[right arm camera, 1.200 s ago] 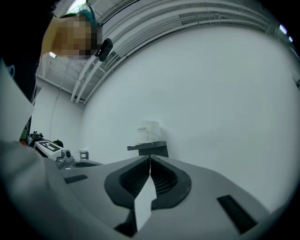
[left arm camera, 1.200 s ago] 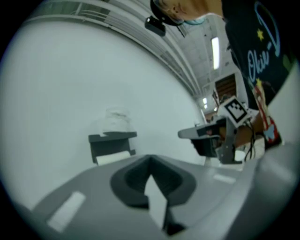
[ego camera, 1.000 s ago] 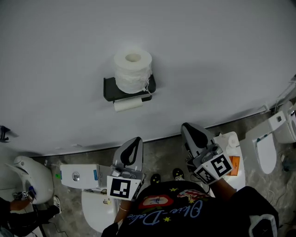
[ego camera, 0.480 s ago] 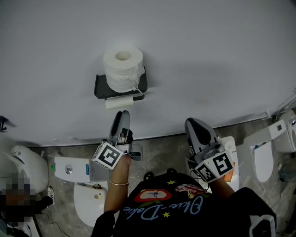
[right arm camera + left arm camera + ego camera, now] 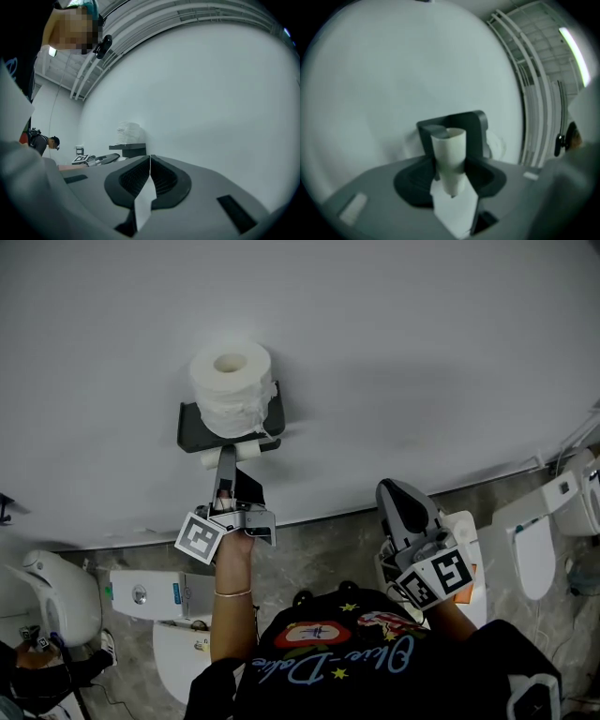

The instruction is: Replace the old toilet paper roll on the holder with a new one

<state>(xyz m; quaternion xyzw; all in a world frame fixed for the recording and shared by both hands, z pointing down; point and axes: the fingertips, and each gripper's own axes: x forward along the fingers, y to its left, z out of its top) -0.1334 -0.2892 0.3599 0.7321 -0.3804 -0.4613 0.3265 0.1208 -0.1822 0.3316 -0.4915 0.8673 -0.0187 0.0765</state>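
Black wall-mounted holder (image 5: 189, 430) fixed to the pale wall (image 5: 422, 352), flat top serving as a small shelf. Standing upright on that top, a full toilet paper roll (image 5: 232, 390) (loose tail hanging at its right). Slung just beneath, a nearly bare old roll (image 5: 247, 453).

even, soft light; blurred fisheye edges
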